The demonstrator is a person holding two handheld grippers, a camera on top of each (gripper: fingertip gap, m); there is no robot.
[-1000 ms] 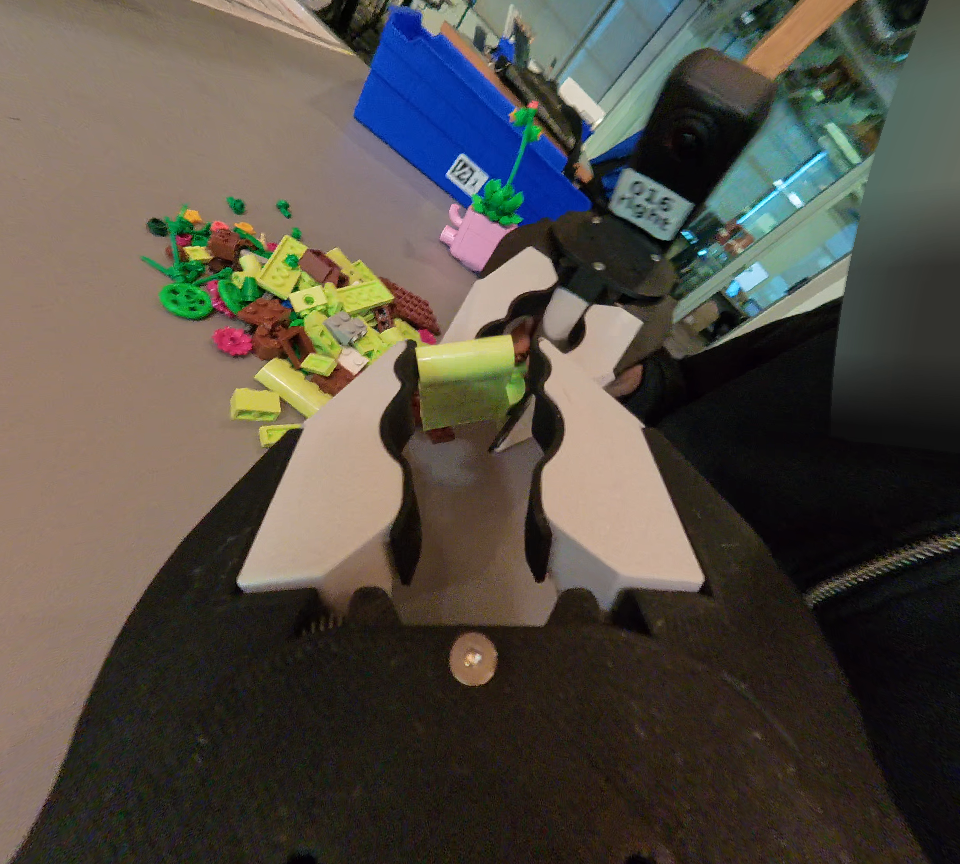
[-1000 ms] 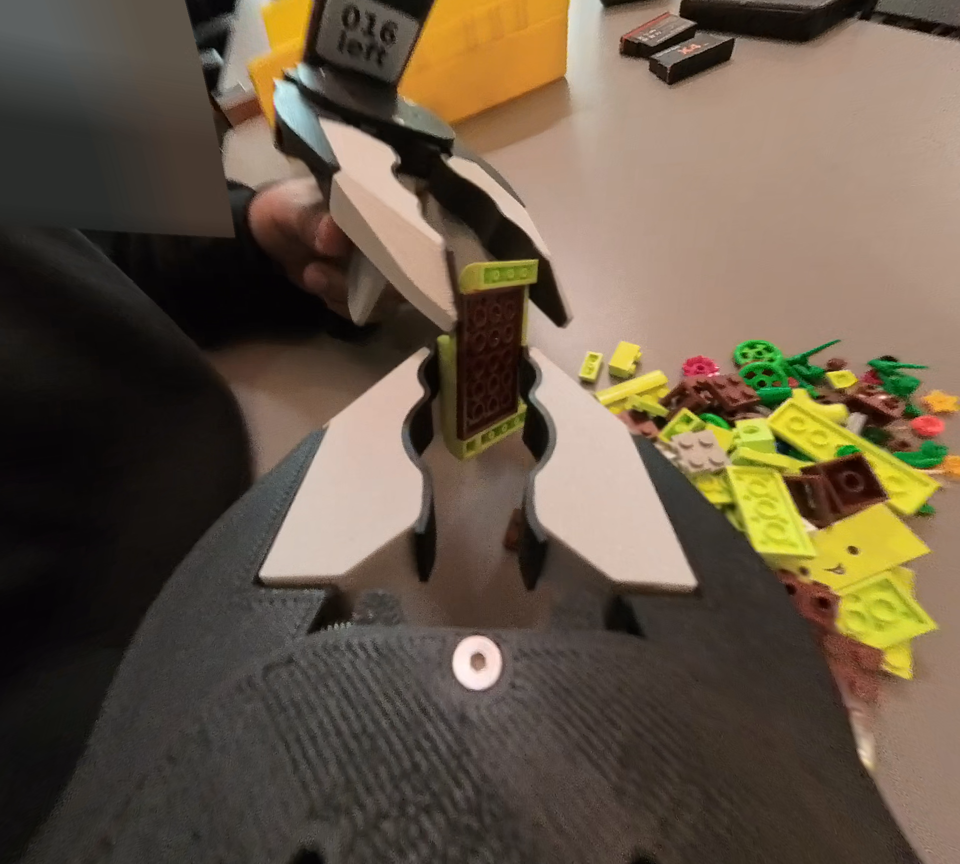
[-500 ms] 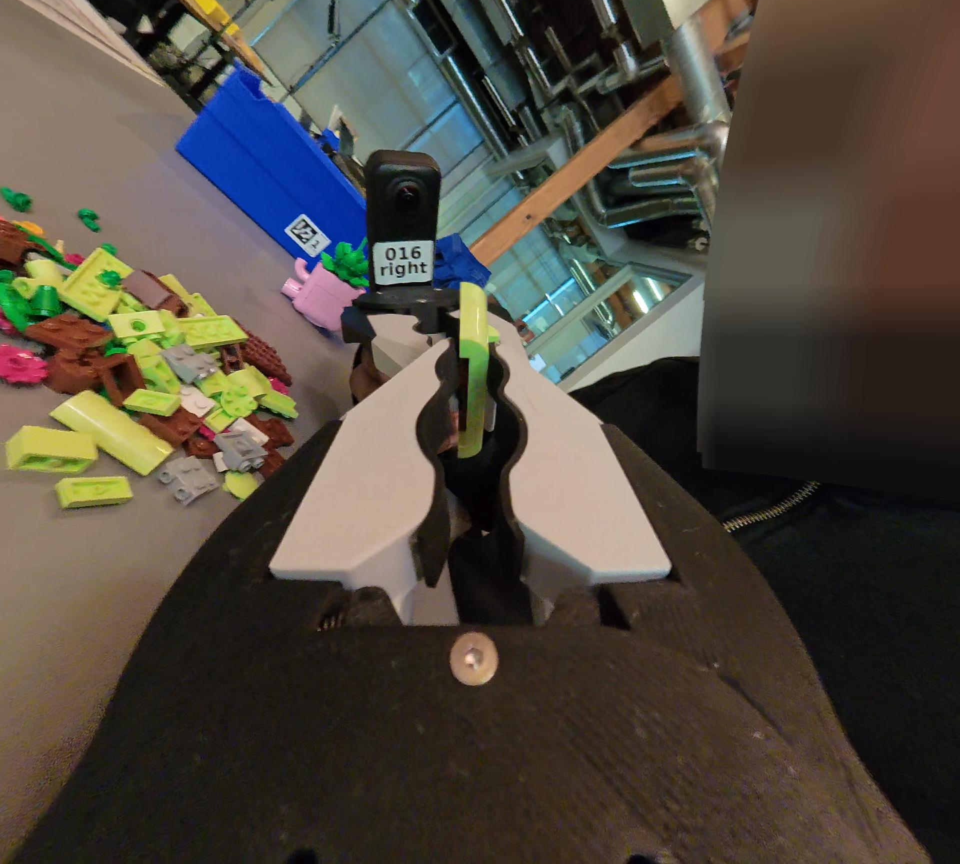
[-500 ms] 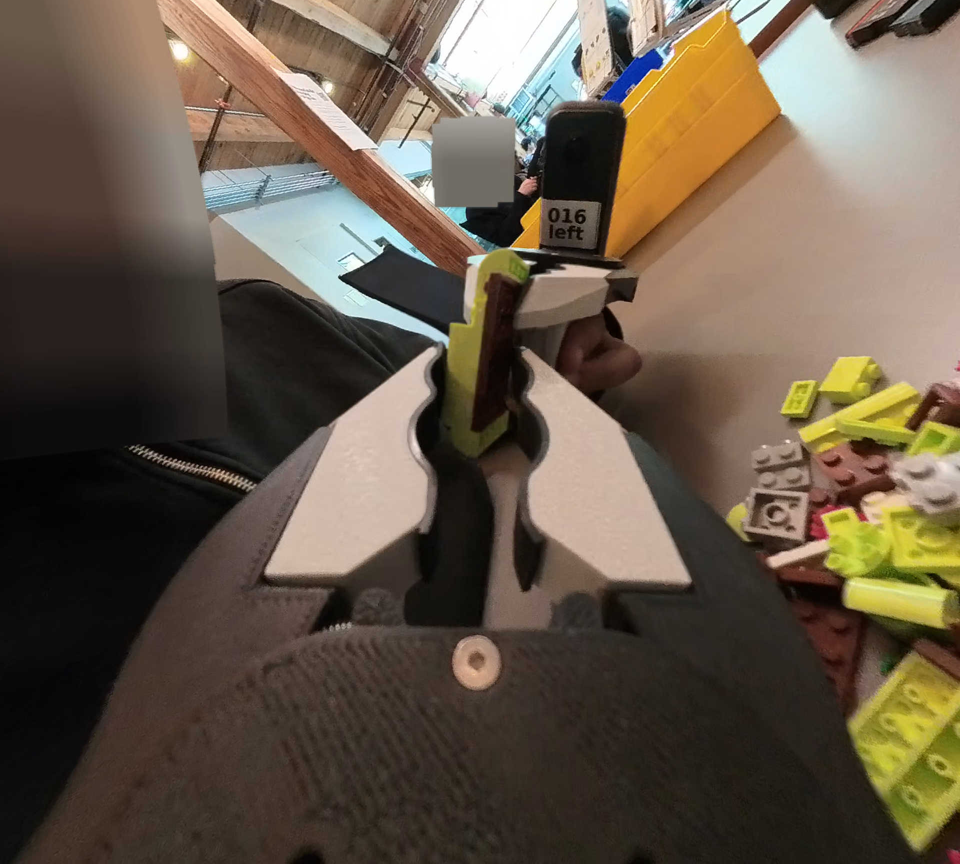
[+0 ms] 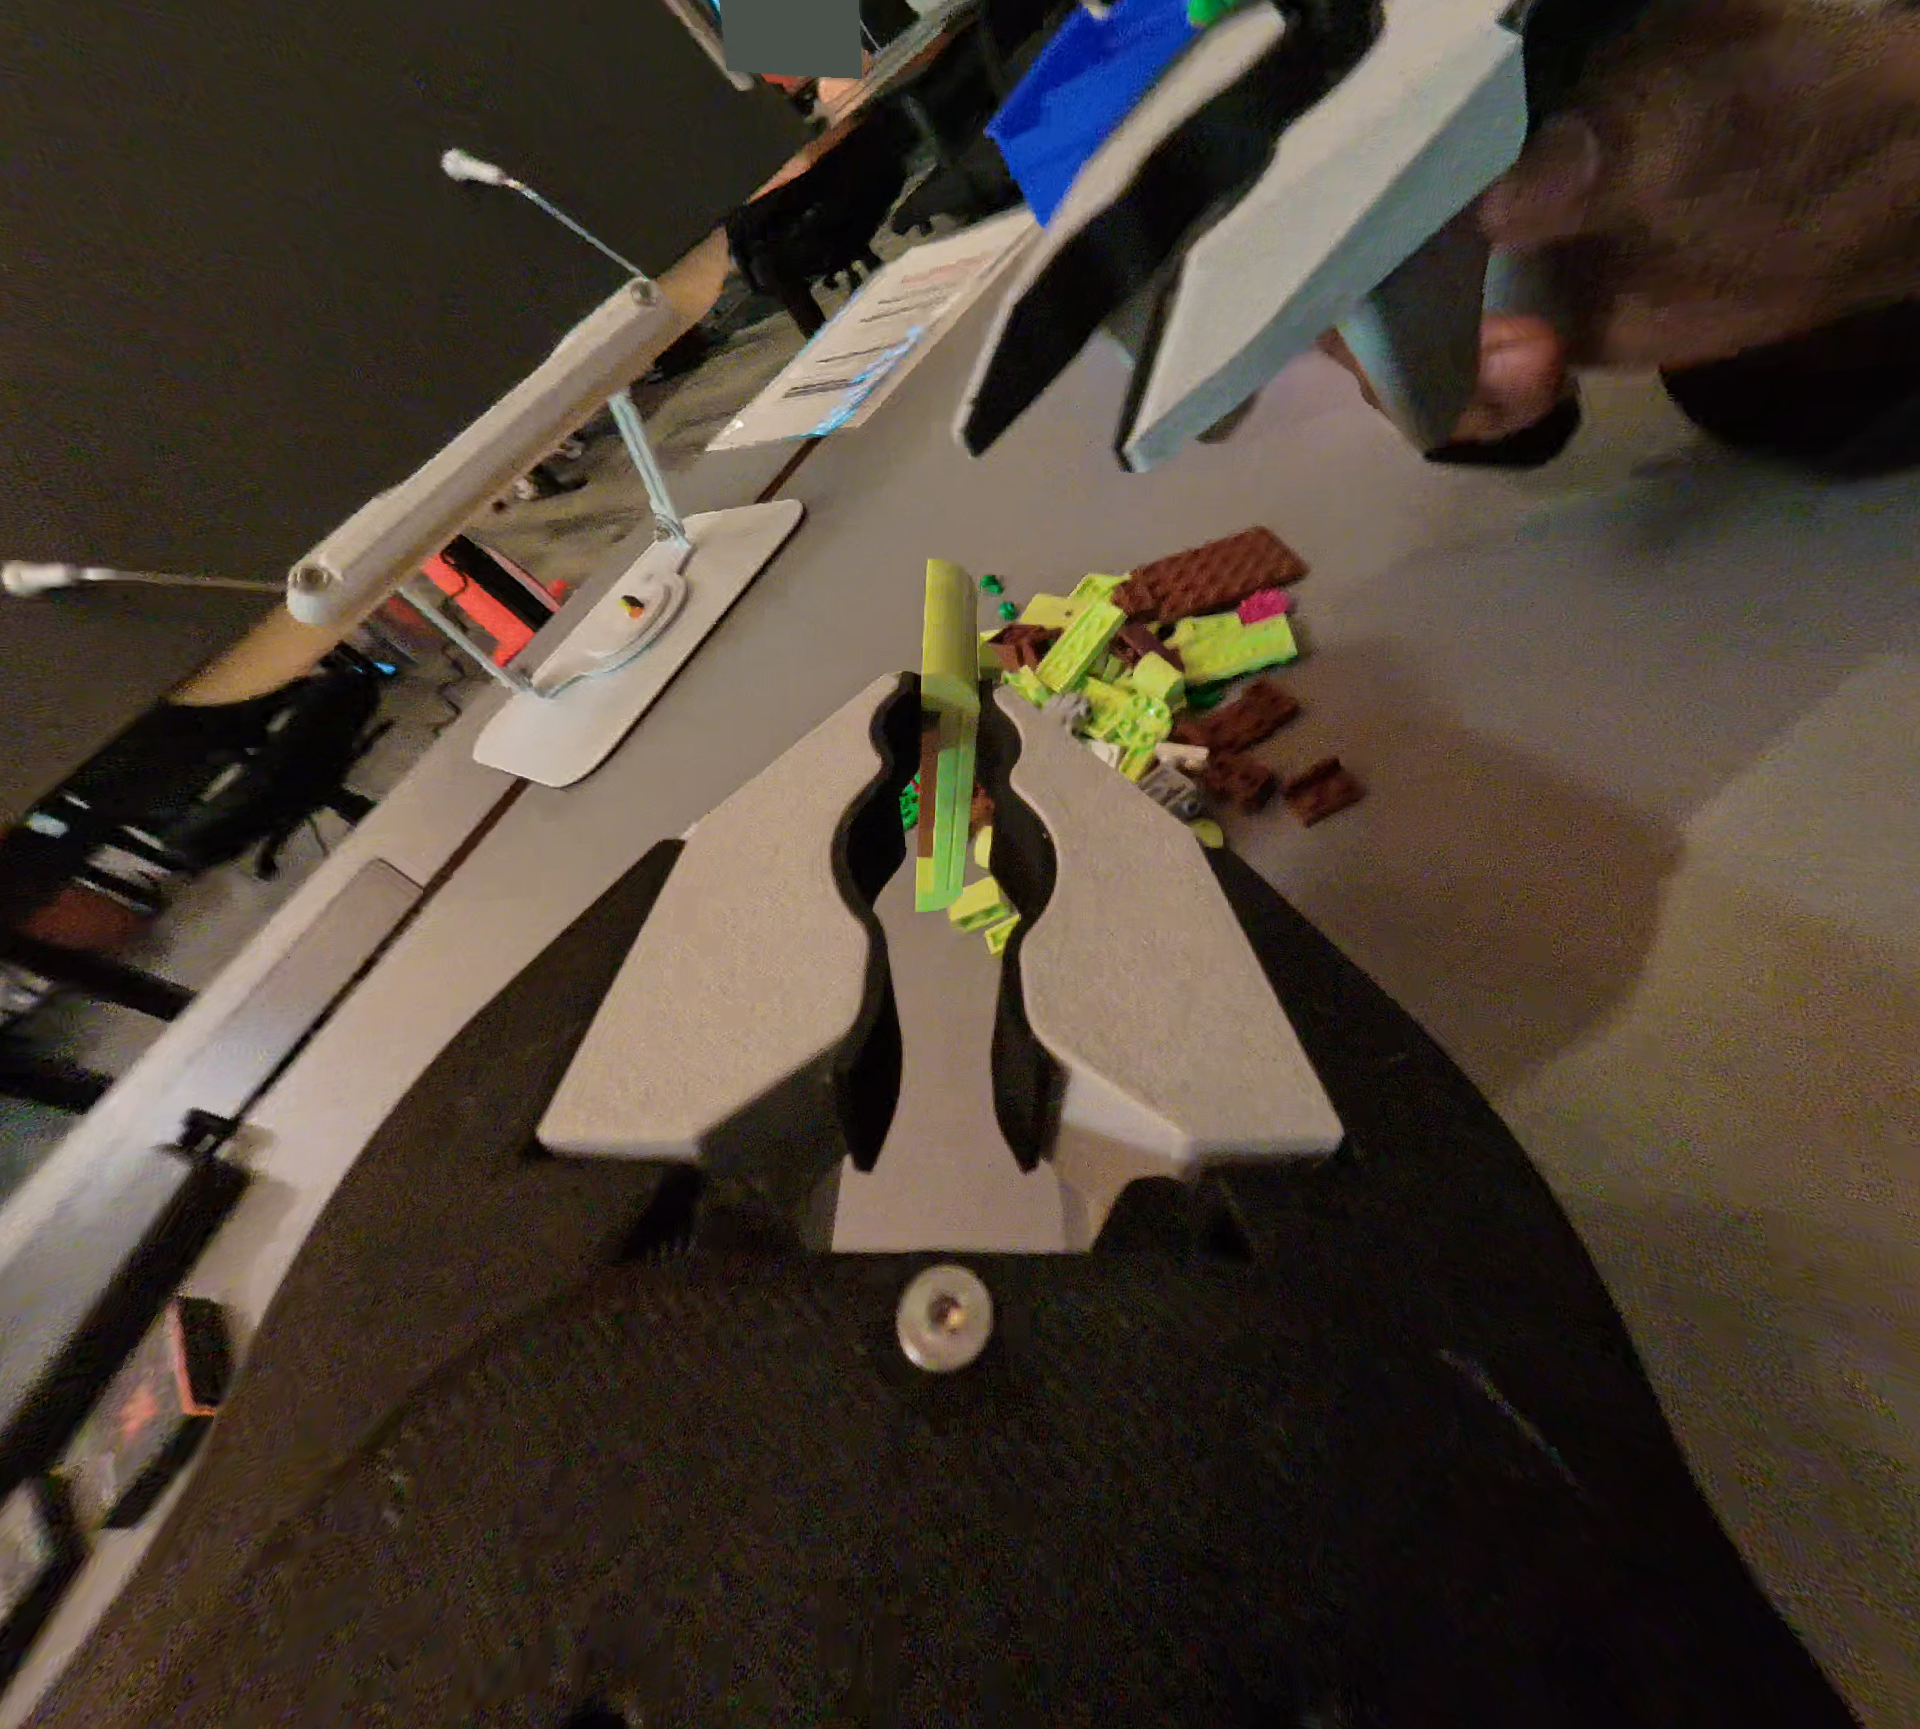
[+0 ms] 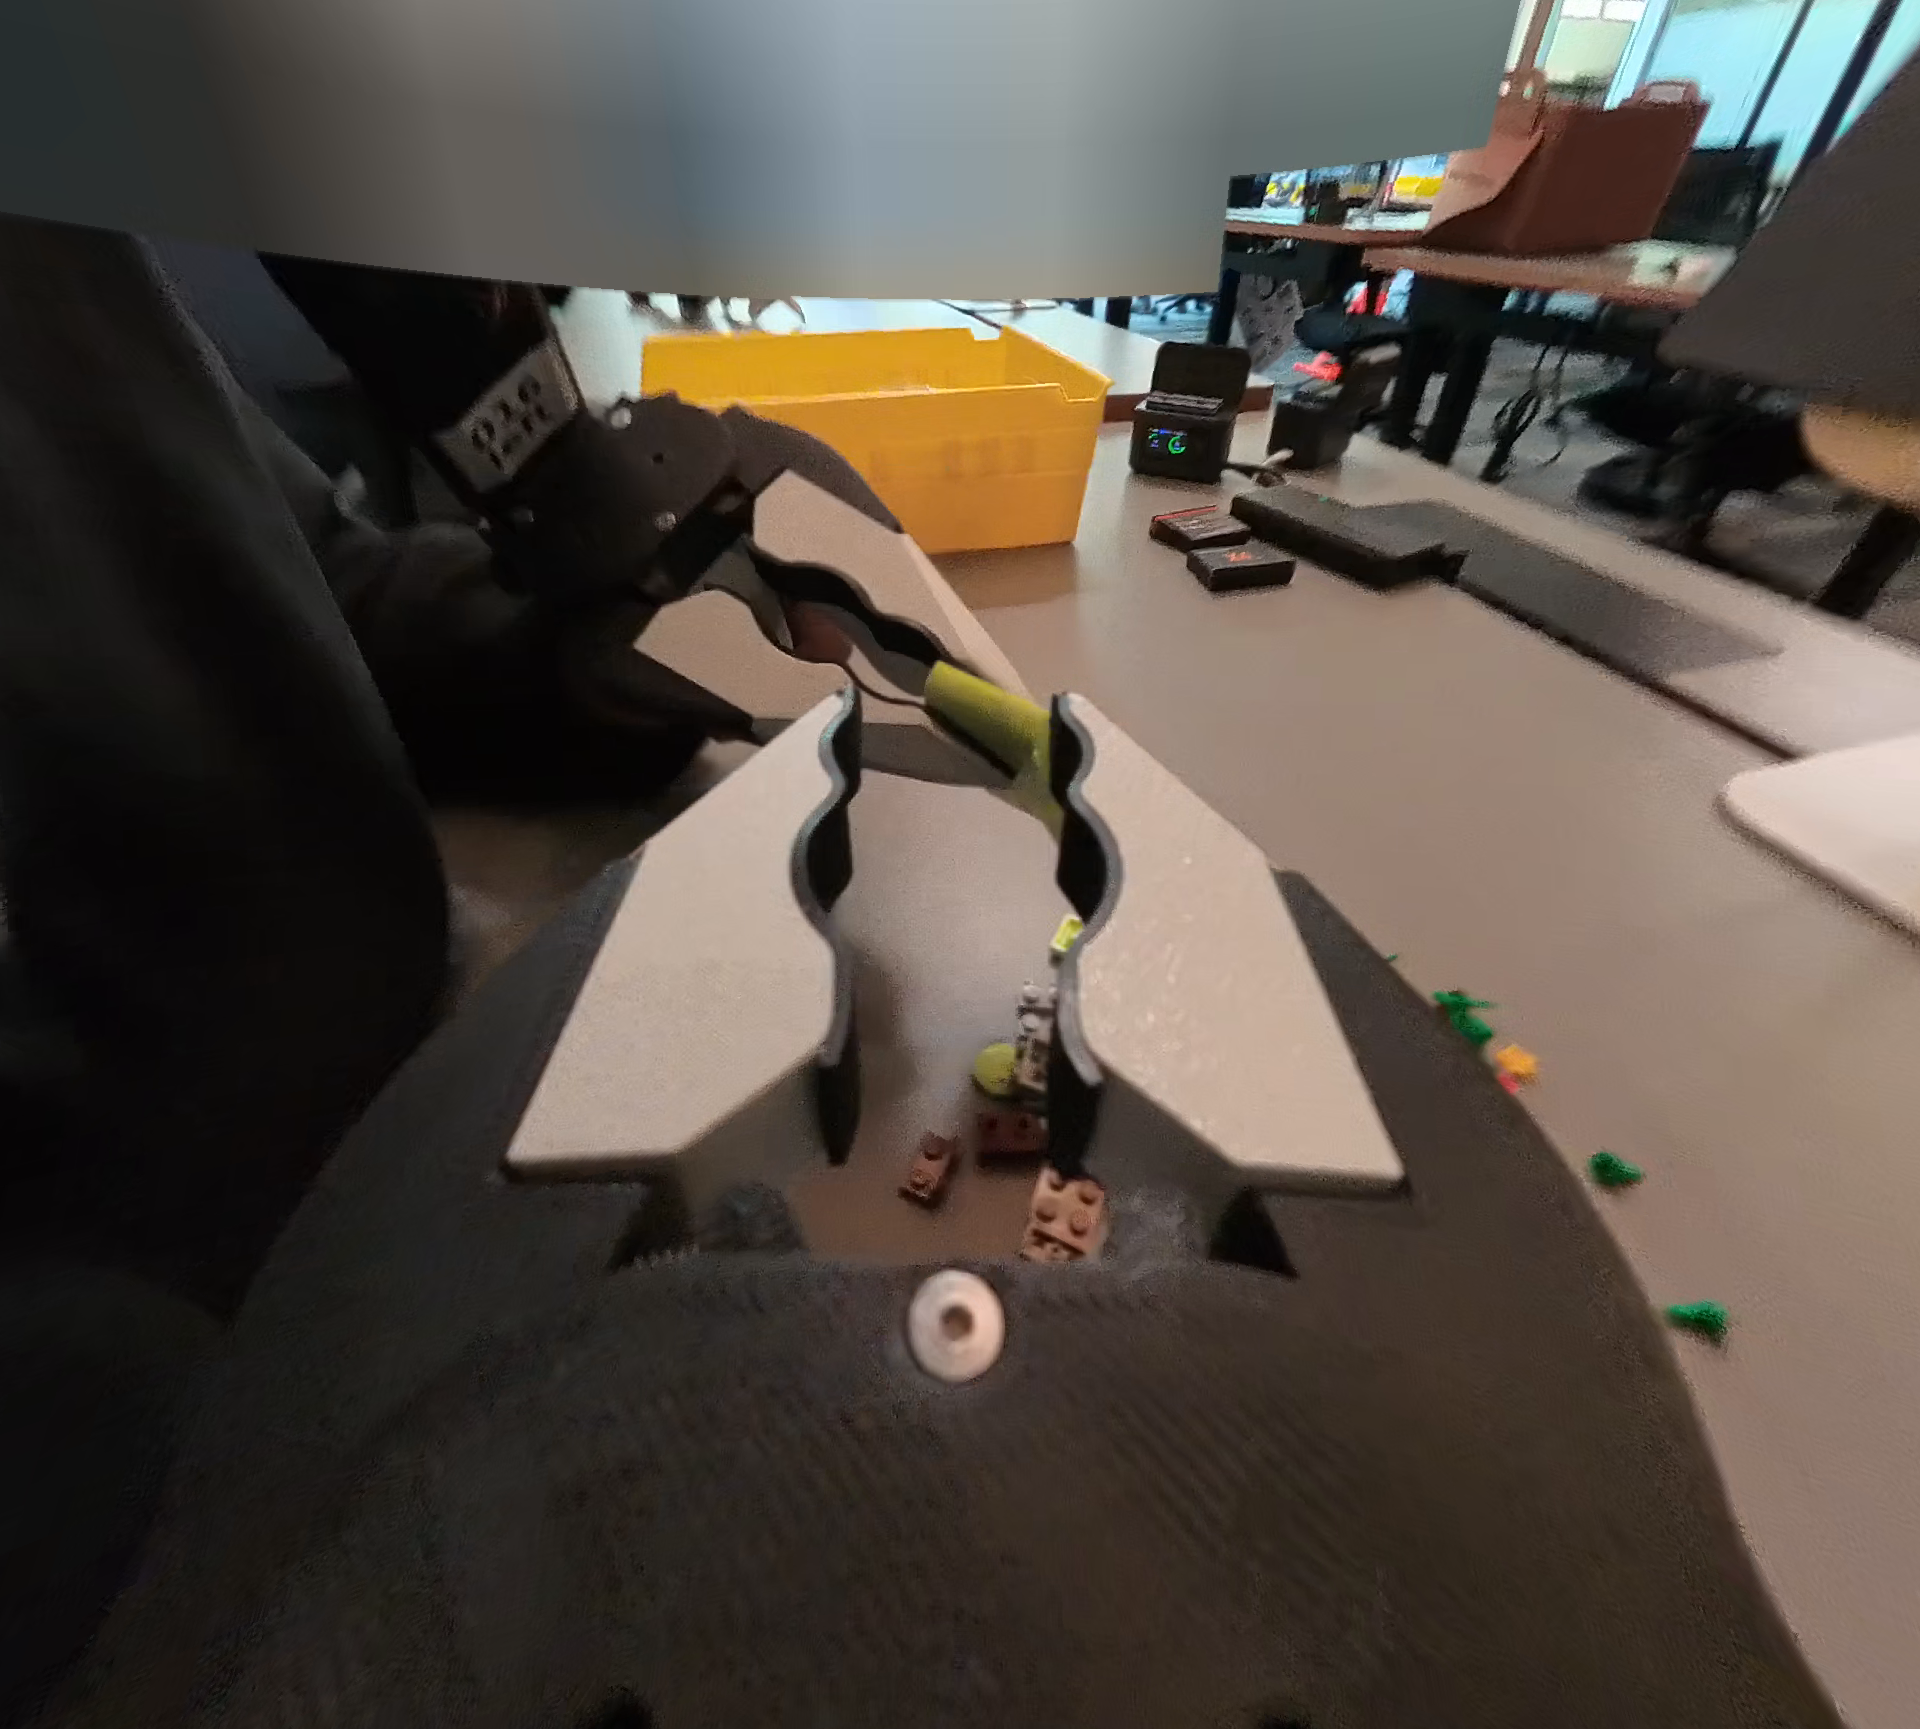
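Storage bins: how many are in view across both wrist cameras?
2. A yellow bin on the table in the right wrist view; a blue bin at the top of the left wrist view. More may be hidden.

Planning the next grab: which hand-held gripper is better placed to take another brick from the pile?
Likely right. The right hand-held gripper is open and empty, above the brick pile. The left hand-held gripper is shut on a lime-and-brown plate stack.
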